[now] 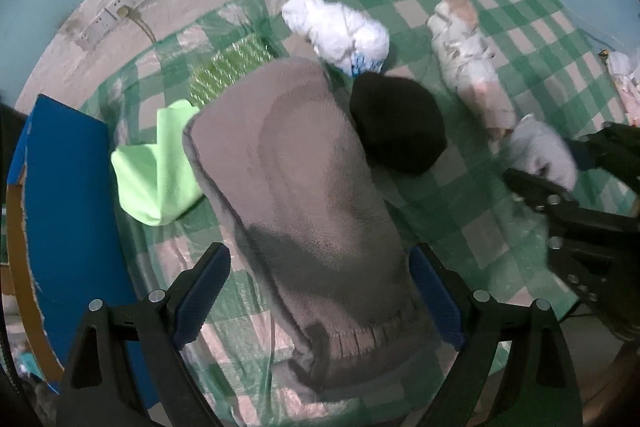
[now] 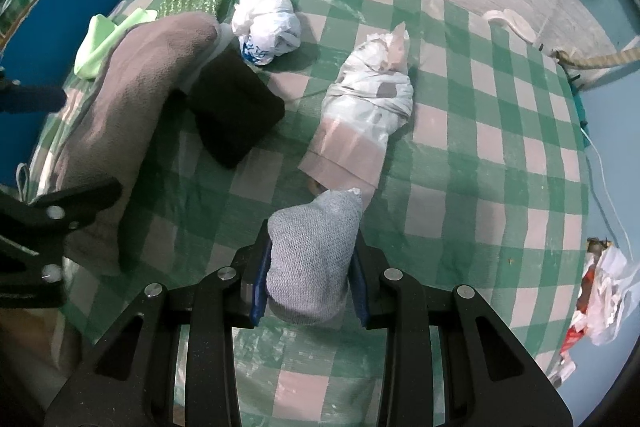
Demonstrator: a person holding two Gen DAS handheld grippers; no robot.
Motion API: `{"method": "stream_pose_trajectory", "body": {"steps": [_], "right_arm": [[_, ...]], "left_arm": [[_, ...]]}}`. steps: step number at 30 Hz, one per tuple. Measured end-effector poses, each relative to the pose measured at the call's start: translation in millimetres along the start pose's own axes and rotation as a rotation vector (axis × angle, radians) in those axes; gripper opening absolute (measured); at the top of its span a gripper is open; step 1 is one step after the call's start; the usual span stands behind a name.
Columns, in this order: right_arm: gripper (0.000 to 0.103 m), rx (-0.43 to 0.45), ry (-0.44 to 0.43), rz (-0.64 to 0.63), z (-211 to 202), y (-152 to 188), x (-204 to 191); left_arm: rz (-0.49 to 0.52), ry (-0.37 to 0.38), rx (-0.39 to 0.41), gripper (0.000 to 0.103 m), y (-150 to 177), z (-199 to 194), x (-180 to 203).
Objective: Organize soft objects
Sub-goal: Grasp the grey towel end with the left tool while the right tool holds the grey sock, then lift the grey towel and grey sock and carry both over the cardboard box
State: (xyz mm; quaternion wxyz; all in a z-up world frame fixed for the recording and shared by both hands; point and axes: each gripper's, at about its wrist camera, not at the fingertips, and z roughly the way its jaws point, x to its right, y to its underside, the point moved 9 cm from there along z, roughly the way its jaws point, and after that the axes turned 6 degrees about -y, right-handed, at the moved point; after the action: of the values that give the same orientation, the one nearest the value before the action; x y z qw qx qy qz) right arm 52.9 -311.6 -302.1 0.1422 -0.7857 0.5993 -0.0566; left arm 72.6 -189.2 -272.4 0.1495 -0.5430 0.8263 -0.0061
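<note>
A thick grey-brown fleece roll (image 1: 304,203) runs away from me between the fingers of my left gripper (image 1: 320,251), whose tips touch its sides. From the right wrist view that same roll (image 2: 132,115) slants along the left of the table. My right gripper (image 2: 312,231) is shut on a small light grey knitted bundle (image 2: 316,259). The left wrist view shows this bundle (image 1: 540,151) at its right edge. A black roll (image 2: 232,111), a white plastic-bag bundle (image 2: 264,23) and a pale patterned wrapped bundle (image 2: 368,107) lie on the green checked tablecloth (image 2: 480,167).
A lime green cloth (image 1: 156,167) and a glittery green pad (image 1: 228,67) lie left of the fleece roll. A blue board (image 1: 68,187) stands along the table's left edge. A white jug (image 2: 512,21) sits at the back right and crumpled wrappers (image 2: 600,291) at the right edge.
</note>
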Motion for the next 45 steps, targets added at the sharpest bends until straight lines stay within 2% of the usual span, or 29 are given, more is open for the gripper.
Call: {"method": "stream_pose_trajectory", "body": {"steps": [9, 12, 14, 20, 23, 26, 33, 38, 45], "right_arm": [[0.032, 0.015, -0.010, -0.013, -7, -1, -3], [0.032, 0.015, -0.008, -0.020, -8, -2, -6], [0.032, 0.015, -0.007, -0.023, -8, -2, -8], [0.032, 0.014, 0.000, -0.033, -10, -4, -12], [0.032, 0.017, 0.002, -0.044, -12, -5, -18], [0.032, 0.020, 0.005, -0.054, -15, -7, -22], [0.032, 0.034, 0.014, -0.064, -21, -11, -28], [0.032, 0.052, 0.014, -0.070, -30, -16, -35], [0.032, 0.079, 0.015, -0.085, -43, -25, -47]], "left_arm": [[0.001, -0.002, -0.083, 0.092, 13, 29, -4], [0.001, 0.030, -0.080, 0.082, 14, 29, -6], [0.008, 0.049, -0.077, 0.069, 15, 28, -6], [0.056, 0.061, -0.041, 0.043, 19, 20, -7], [0.076, 0.057, -0.019, 0.032, 21, 14, -7], [0.088, 0.062, 0.000, 0.025, 23, 8, -9], [0.081, 0.058, 0.047, 0.023, 28, -6, -21], [0.098, -0.009, 0.111, 0.023, 34, -24, -31], [0.102, -0.045, 0.176, 0.023, 33, -42, -54]]}}
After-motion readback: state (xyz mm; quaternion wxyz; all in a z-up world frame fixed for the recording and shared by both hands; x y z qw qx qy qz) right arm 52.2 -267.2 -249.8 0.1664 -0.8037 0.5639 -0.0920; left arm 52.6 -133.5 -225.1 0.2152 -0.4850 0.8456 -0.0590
